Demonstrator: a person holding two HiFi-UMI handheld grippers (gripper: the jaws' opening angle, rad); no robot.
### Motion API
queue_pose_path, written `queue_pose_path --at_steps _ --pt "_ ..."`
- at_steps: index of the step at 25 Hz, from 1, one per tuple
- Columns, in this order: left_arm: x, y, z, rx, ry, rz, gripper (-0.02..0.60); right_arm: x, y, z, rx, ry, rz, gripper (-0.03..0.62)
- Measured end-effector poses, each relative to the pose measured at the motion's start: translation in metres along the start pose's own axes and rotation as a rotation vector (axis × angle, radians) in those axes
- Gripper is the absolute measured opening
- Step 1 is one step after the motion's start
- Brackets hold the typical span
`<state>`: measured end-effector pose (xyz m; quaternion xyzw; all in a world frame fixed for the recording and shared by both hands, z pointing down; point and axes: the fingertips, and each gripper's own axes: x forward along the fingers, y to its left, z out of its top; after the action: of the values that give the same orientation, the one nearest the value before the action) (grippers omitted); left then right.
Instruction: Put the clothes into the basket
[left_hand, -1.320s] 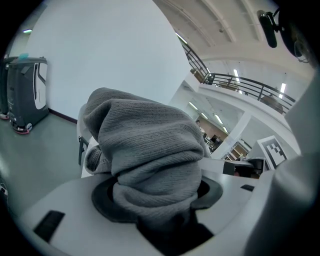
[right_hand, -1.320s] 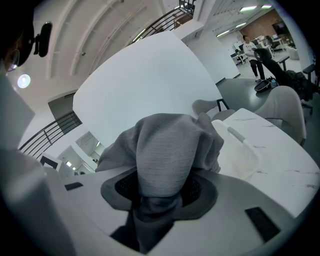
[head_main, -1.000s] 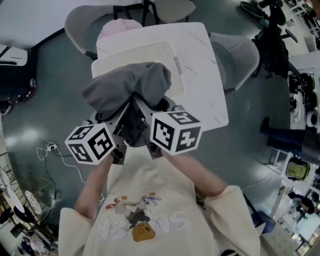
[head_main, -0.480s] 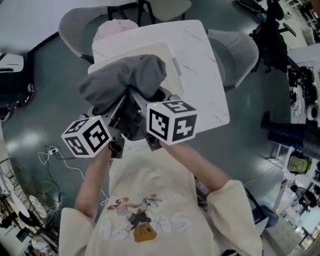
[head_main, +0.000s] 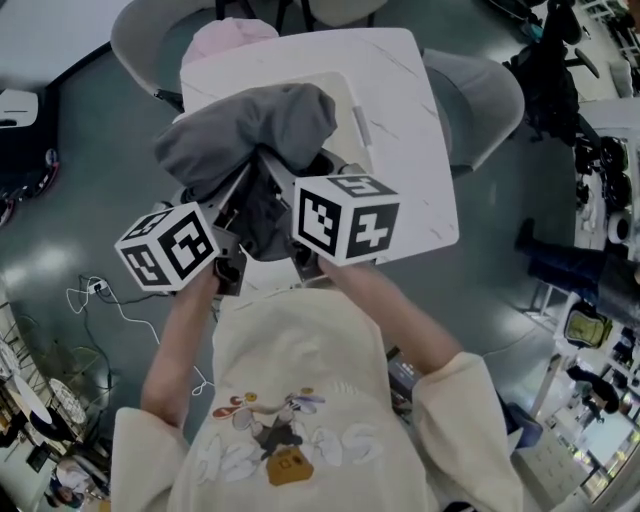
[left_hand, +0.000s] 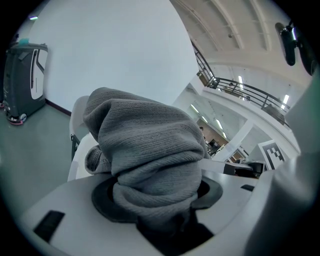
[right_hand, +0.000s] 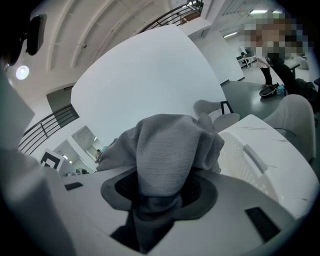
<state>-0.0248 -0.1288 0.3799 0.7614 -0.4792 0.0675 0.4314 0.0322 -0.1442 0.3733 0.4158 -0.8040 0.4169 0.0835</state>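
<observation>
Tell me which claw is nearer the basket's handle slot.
Right. The right claw grips the grey garment on the side of the handle slot; the left claw grips its far side.

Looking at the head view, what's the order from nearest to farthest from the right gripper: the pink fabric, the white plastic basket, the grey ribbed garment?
1. The grey ribbed garment: pinched in the jaws of the right gripper.
2. The white plastic basket: on the table just beyond, partly under the garment.
3. The pink fabric: on the chair past the table's far edge.
</observation>
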Motion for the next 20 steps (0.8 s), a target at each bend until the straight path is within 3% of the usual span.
queue_pose_path --at_steps 20 --pt "0.051 0.034 0.009 -0.049 0.052 0.013 0.255 0.049 -0.037 0.01 0.035 0.062 -0.042 0.163"
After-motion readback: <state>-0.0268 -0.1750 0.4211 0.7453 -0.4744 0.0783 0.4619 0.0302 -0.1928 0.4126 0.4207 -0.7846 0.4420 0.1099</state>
